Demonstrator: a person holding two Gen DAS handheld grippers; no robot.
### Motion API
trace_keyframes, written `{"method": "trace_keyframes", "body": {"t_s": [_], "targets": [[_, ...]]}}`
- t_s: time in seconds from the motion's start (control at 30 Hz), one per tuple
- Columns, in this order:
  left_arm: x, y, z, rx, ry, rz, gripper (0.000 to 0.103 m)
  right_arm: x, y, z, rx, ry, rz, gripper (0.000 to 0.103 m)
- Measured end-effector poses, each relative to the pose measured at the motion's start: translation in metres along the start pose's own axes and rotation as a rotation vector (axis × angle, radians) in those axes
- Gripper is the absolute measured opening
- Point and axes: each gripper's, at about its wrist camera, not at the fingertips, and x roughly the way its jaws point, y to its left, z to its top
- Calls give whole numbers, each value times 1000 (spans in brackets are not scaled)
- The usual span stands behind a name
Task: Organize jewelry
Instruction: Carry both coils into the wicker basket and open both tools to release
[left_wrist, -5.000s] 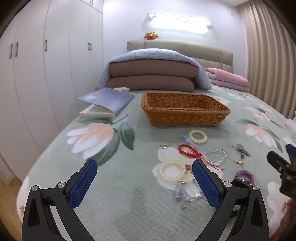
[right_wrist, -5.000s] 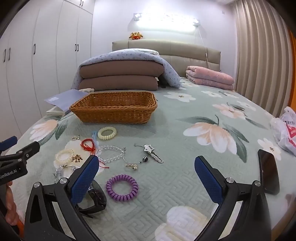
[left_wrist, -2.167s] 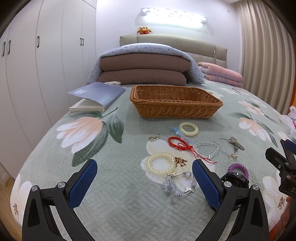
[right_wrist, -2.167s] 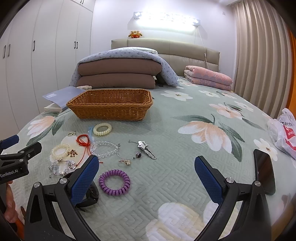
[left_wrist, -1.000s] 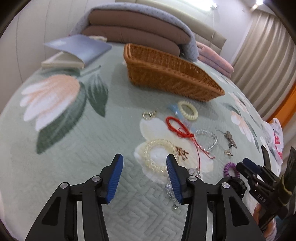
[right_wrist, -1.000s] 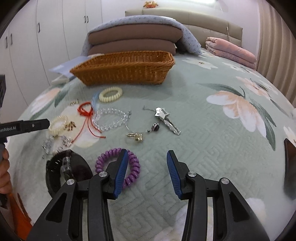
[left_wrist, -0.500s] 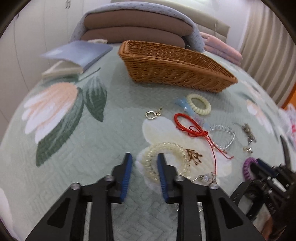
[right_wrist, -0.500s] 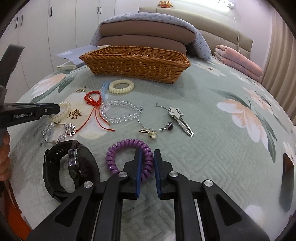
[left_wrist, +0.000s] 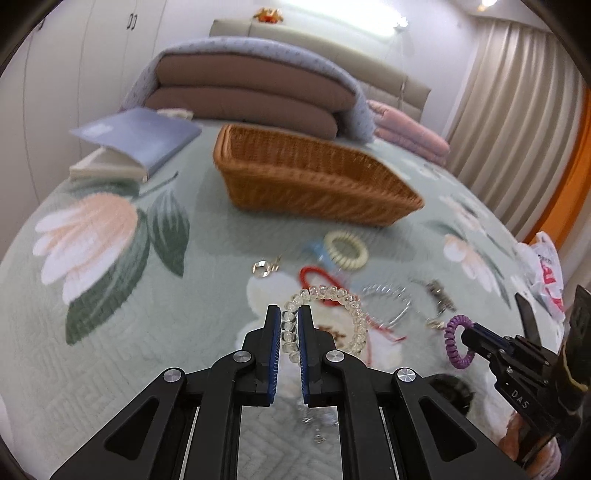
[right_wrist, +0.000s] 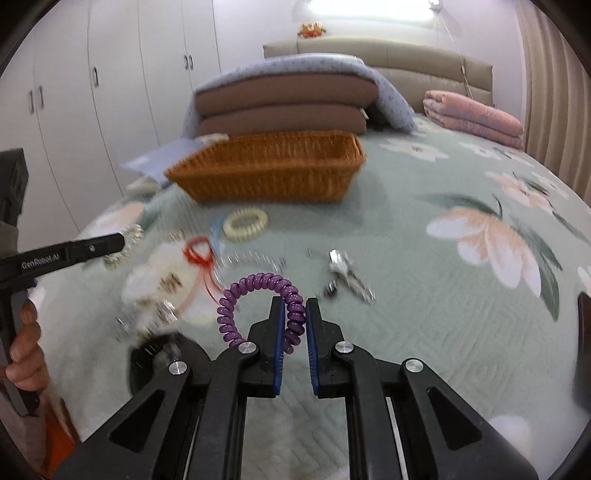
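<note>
Before you: glossy clear-bead bracelet (left_wrist: 325, 295), shiny purple plastic coil hair tie (right_wrist: 258, 295), rough woven wicker basket (right_wrist: 266, 166), matt quilted cloth bedspread (right_wrist: 424, 258), smooth blue gripper pads (left_wrist: 273, 350).

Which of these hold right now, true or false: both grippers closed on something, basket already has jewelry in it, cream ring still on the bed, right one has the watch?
1. The left gripper is shut on the clear bead bracelet. True.
2. The right gripper holds the black watch. False: it is shut on the purple coil hair tie; the black watch lies on the bedspread.
3. The wicker basket visibly holds jewelry. False: none shows in it, though its floor is mostly hidden.
4. The cream coil hair tie lies on the bedspread in front of the basket. True.
5. The red cord is in the basket. False: it lies on the bedspread.
</note>
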Motion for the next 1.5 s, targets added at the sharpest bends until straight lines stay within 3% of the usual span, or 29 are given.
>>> {"method": "trace_keyframes", "body": {"t_s": [0.27, 0.4, 0.57, 0.7, 0.93, 1.07, 1.13, 1.2, 1.5], "targets": [[-17, -20, 62, 42, -117, -37, 9, 0, 4, 80, -14, -122, 17, 14], [5, -20, 108, 40, -139, -28, 9, 48, 4, 141, -13, -137, -21, 14], [64, -9, 146, 39, -90, 15, 9, 123, -2, 178, 13, -41, -62, 14], [108, 0, 158, 46, -27, 28, 9, 171, -8, 182, 16, 55, -71, 14], [146, -1, 160, 74, 29, 32, 10, 196, -11, 172, 9, 115, -64, 15], [153, 0, 158, 83, 65, 38, 14, 191, -17, 170, 48, 104, -46, 30], [148, 2, 158, 75, 68, 19, 32, 182, -17, 171, 49, 85, -51, 30], [139, 1, 159, 77, 37, 28, 40, 172, -16, 171, 55, 72, -52, 30], [55, -3, 140, 56, -55, -11, 41, 84, -17, 136, 86, 17, -19, 30]]}}
